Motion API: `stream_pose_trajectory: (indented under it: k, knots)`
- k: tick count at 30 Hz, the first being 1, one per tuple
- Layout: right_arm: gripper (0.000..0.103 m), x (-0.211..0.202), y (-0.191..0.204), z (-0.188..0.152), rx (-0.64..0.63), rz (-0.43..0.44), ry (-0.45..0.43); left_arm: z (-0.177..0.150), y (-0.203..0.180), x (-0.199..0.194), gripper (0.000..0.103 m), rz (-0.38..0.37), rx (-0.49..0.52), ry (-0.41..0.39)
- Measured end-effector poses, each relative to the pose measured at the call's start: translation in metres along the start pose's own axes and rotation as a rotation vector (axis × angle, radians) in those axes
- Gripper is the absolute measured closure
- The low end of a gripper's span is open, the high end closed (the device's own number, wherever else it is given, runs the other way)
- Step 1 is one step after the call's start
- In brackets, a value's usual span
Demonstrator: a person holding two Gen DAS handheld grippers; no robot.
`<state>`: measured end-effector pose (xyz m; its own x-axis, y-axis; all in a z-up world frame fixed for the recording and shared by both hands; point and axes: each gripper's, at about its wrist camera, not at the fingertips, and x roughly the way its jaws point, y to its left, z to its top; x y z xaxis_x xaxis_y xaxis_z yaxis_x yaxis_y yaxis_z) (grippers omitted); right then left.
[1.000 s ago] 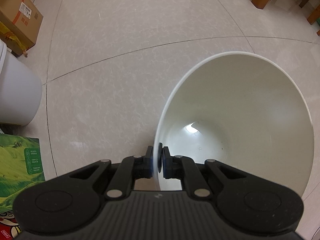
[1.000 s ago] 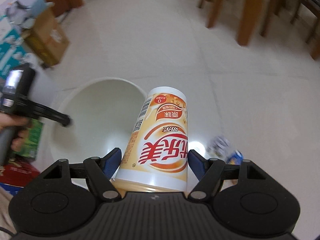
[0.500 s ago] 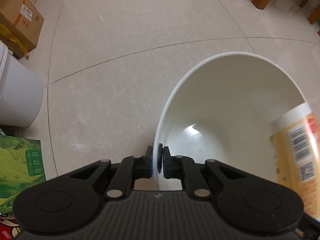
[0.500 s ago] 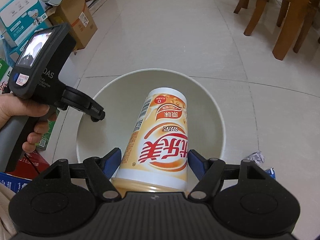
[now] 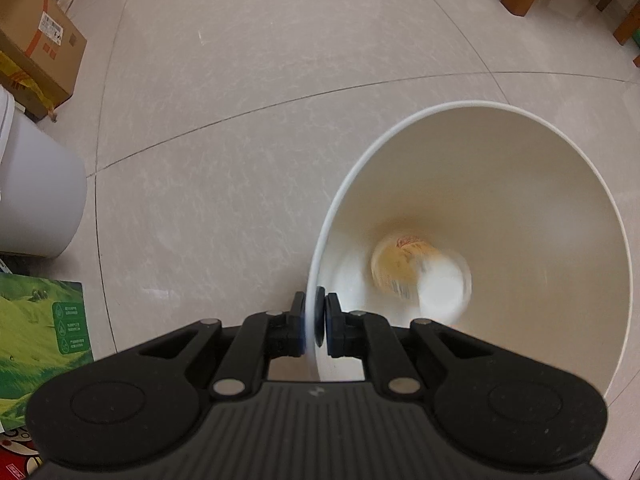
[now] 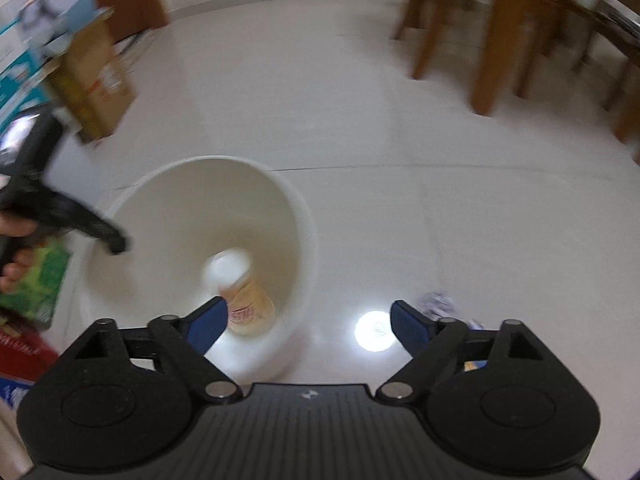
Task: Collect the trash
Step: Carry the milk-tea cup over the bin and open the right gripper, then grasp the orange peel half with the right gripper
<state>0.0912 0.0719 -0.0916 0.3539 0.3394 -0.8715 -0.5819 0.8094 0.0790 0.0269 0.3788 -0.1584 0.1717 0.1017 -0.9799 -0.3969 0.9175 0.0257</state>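
A white bucket (image 5: 520, 184) stands on the tiled floor, and my left gripper (image 5: 316, 320) is shut on its near rim. Down inside it lies the orange-and-cream drink cup (image 5: 404, 264), blurred. In the right wrist view the same cup (image 6: 244, 300) rests at the bottom of the bucket (image 6: 192, 216). My right gripper (image 6: 306, 322) is open and empty just right of the bucket's mouth. Crumpled paper trash (image 6: 438, 304) lies on the floor by its right finger. The left gripper (image 6: 116, 242) and the hand holding it show at the left edge.
A cardboard box (image 5: 32, 52), a second white bucket (image 5: 36, 196) and a green carton (image 5: 36, 328) sit to the left. Wooden chair and table legs (image 6: 492, 40) stand at the far right. A ceiling light glares off the floor tile (image 6: 374, 330).
My right gripper opened and let go of the drink cup, which dropped into the white bucket. The right gripper then swung right. The left gripper kept its hold on the rim.
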Motion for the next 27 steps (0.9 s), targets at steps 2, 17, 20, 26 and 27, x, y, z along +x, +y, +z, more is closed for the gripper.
stream_pose_trajectory:
  k: [2,17,20,26,27]
  knots:
    - [0.009,0.007,-0.026,-0.016,0.052,-0.035,0.014,0.000,0.000,0.000,0.096,0.001,-0.001,0.000]
    - [0.009,0.143,-0.145,-0.162,0.552,-0.093,0.302,0.000,0.001,0.000,0.096,0.000,-0.005,0.001]
    - [0.009,0.162,-0.157,-0.179,0.627,-0.104,0.356,0.001,0.001,0.000,0.096,-0.001,-0.007,0.002]
    - [0.009,0.195,-0.176,-0.197,0.761,-0.081,0.384,0.001,0.001,0.000,0.096,0.000,-0.006,0.001]
    - [0.009,0.199,-0.176,-0.199,0.768,-0.093,0.383,0.001,0.001,0.000,0.096,0.001,-0.004,0.001]
